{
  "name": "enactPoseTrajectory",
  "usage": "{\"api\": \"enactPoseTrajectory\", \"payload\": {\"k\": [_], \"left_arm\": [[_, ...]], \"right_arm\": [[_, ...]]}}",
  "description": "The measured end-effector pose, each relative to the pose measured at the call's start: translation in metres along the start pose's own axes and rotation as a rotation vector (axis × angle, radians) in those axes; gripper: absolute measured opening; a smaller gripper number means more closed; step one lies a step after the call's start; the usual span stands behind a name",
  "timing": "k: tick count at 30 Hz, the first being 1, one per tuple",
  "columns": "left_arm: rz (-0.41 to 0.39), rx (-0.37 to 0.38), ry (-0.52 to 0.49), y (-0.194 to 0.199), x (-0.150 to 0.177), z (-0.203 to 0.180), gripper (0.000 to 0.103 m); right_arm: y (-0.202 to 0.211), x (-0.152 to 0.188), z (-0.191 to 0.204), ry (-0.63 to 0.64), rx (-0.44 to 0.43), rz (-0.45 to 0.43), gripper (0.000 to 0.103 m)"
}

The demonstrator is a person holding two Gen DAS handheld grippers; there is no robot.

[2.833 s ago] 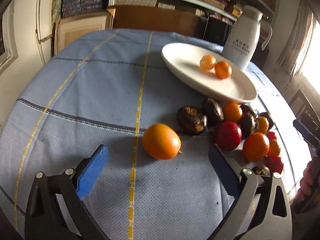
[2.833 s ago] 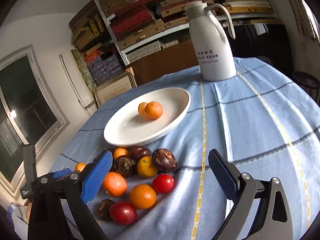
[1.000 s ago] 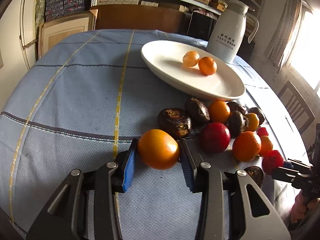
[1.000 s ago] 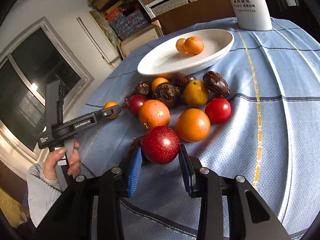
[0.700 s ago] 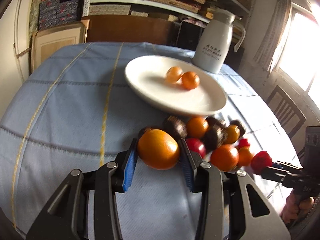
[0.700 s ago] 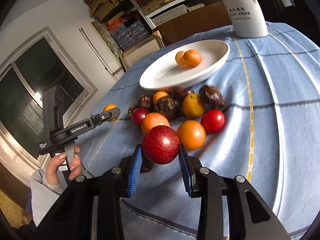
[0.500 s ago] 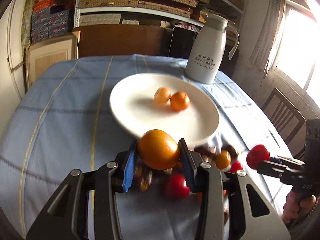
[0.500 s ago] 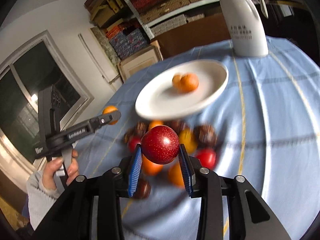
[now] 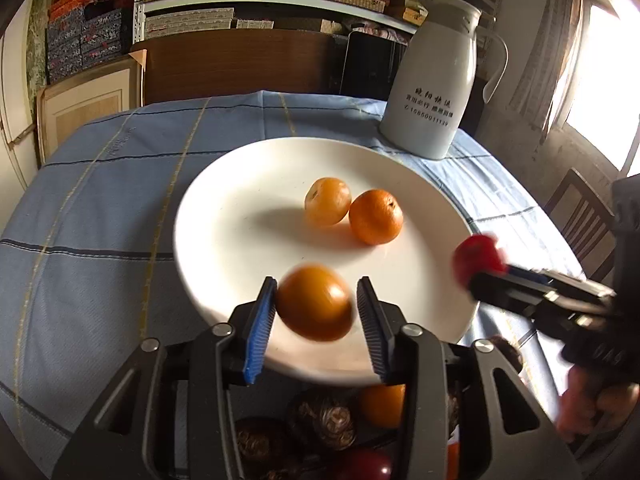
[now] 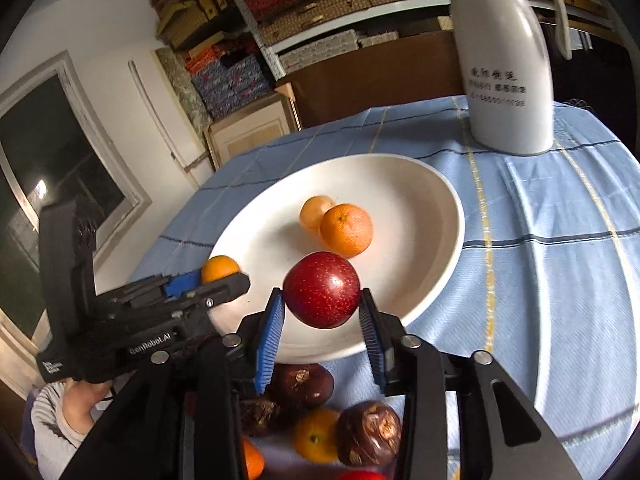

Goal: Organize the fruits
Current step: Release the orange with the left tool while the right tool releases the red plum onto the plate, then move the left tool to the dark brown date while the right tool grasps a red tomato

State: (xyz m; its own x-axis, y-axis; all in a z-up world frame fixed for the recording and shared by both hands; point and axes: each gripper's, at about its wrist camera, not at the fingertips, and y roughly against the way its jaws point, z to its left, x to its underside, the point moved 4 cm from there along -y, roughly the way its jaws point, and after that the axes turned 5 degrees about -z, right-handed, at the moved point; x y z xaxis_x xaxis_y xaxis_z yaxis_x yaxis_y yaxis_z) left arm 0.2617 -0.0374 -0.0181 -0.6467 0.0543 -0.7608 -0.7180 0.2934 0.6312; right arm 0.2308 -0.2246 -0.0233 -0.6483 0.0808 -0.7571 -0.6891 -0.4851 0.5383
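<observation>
My left gripper (image 9: 316,314) holds an orange fruit (image 9: 315,302) over the near rim of the white plate (image 9: 224,208); the fruit is blurred, with small gaps to the blue pads. My right gripper (image 10: 322,314) is shut on a red fruit (image 10: 322,289) above the plate's near edge (image 10: 424,208). Two orange fruits (image 9: 354,212) lie in the plate's middle, also seen in the right wrist view (image 10: 338,222). Each gripper shows in the other's view, the right one (image 9: 480,260) and the left one (image 10: 220,276).
A white jug (image 9: 434,80) stands behind the plate on the blue checked tablecloth (image 9: 80,208). Several dark brown, orange and red fruits (image 10: 320,412) lie on the cloth just below the grippers. A wooden chair (image 9: 580,208) stands at the right. Shelves line the back wall.
Both grippers have closed on their fruits, lifted them from the cloth and carried them forward over the plate's near rim. The left fruit now looks blurred between slightly parted pads.
</observation>
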Motion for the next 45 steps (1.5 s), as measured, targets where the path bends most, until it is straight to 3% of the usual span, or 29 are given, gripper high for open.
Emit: {"api": "enactPoseTrajectory", "payload": {"k": [1,3,16,23,25,32,38,42,43,45], "left_arm": [[-0.007,0.003,0.001,0.001,-0.001,0.0,0.061],[-0.028,-0.014,-0.006,0.005,-0.002,0.0,0.071],[-0.048,-0.093,0.072,0.04,0.016,0.041,0.071],[0.008,-0.157,0.033,0.045,0.048,0.044,0.071],[0.012,-0.163,0.025,0.048,0.054,0.043,0.088],[0.046,-0.182,0.002,0.054,0.073,0.041,0.089],[0.073,-0.154,0.019,0.046,0.075,0.041,0.091],[0.117,-0.14,0.071,0.035,0.075,0.052,0.099],[0.115,-0.158,0.07,0.035,0.073,0.058,0.099],[0.121,-0.282,0.059,0.038,0.074,0.073,0.099]], "right_arm": [[0.0,0.001,0.0,-0.002,-0.002,-0.004,0.044],[0.004,0.002,0.0,-0.003,0.002,-0.015,0.048],[0.031,0.01,-0.023,-0.078,0.051,-0.09,0.062],[0.048,0.018,-0.031,-0.109,0.087,-0.128,0.069],[0.052,0.021,-0.035,-0.116,0.092,-0.133,0.069],[0.064,0.035,-0.035,-0.137,0.1,-0.134,0.073],[0.076,0.048,-0.026,-0.121,0.097,-0.147,0.077],[0.076,0.048,-0.029,-0.126,0.103,-0.149,0.077],[0.076,0.048,-0.03,-0.134,0.106,-0.147,0.077],[0.078,0.048,-0.035,-0.158,0.109,-0.152,0.077]]}}
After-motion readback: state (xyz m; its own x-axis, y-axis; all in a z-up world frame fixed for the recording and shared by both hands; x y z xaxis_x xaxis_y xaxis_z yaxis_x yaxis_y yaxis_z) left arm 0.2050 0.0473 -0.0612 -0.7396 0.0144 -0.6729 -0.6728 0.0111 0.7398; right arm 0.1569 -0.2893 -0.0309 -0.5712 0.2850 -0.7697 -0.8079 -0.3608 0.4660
